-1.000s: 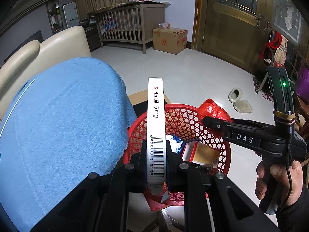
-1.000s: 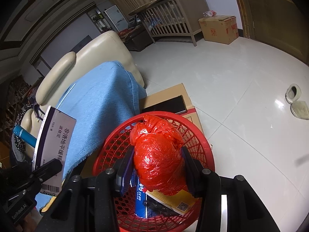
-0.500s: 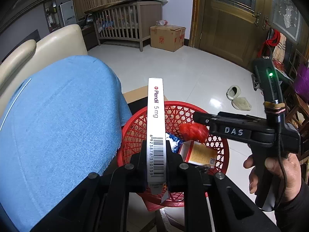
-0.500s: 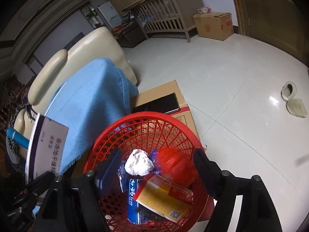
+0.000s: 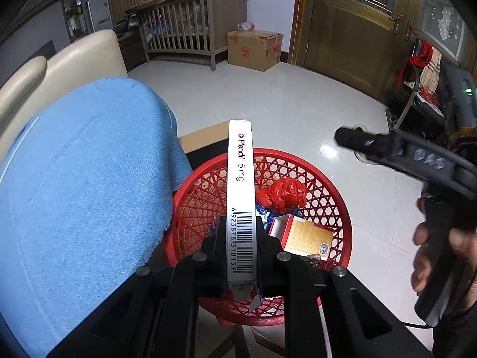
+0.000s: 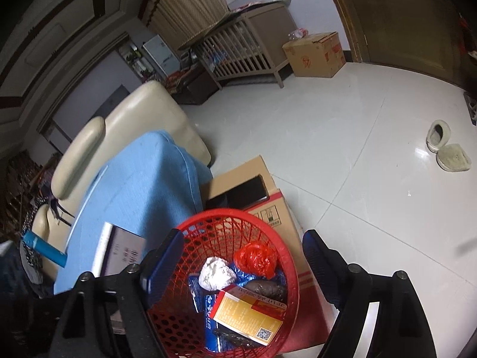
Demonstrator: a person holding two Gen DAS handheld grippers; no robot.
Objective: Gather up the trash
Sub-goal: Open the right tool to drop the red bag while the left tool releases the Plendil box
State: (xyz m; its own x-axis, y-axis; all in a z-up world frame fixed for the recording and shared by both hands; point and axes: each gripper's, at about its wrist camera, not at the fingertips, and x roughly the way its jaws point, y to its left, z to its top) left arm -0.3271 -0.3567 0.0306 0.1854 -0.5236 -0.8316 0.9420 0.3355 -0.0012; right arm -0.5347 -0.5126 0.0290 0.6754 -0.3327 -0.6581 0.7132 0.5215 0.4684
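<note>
My left gripper is shut on a white Plendil medicine box, held on edge above the near rim of a red mesh basket. The box also shows at the left of the right wrist view. The basket holds a crumpled red plastic bag, a white paper wad, a yellow-and-red carton and blue wrappers. My right gripper is open and empty above the basket; it shows at the right of the left wrist view.
The basket stands on a cardboard box with a black phone on top. A cream sofa under a blue cloth lies left. White tiled floor, slippers, a crib, another carton and a wooden door lie beyond.
My right gripper opened and dropped the red bag into the basket, then lifted up and back to the right. My left gripper kept hold of the medicine box.
</note>
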